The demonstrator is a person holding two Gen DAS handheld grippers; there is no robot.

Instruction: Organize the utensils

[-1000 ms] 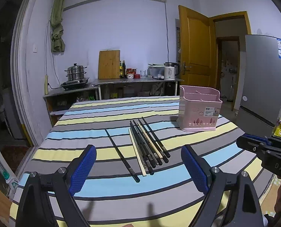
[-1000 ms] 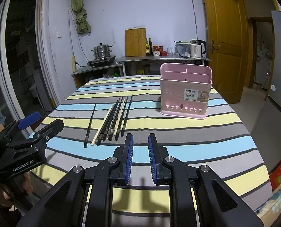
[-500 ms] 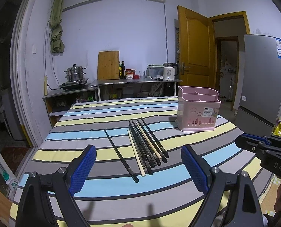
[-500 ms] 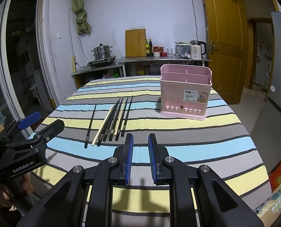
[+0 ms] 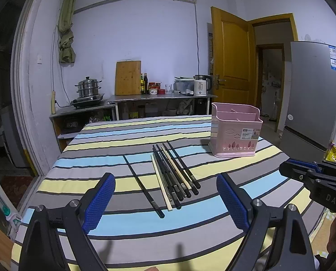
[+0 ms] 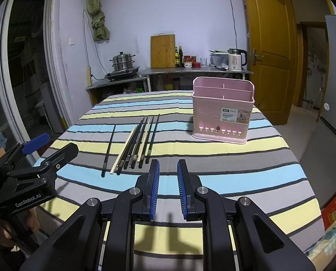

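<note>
Several black and pale wooden chopsticks point(image 5: 172, 174) lie side by side on the striped tablecloth, with one black chopstick point(image 5: 143, 185) apart to their left; they also show in the right wrist view point(image 6: 137, 142). A pink divided utensil basket point(image 5: 234, 133) stands upright to the right; it shows in the right wrist view too point(image 6: 222, 110). My left gripper point(image 5: 165, 192) is open and empty, above the near ends of the chopsticks. My right gripper point(image 6: 167, 176) has its pads close together with a narrow gap, empty, right of the chopsticks' near ends.
The table point(image 6: 235, 164) is covered with a striped cloth and its edges drop off left and right. A steel counter with a kettle point(image 5: 200, 84), bottles and cutting board stands behind. A fridge point(image 5: 310, 103) is at right, a steamer pot point(image 5: 87, 87) at back left.
The left wrist view has shifted slightly; the chopsticks and basket sit a little more to the left in it. Both grippers keep the same opening.
</note>
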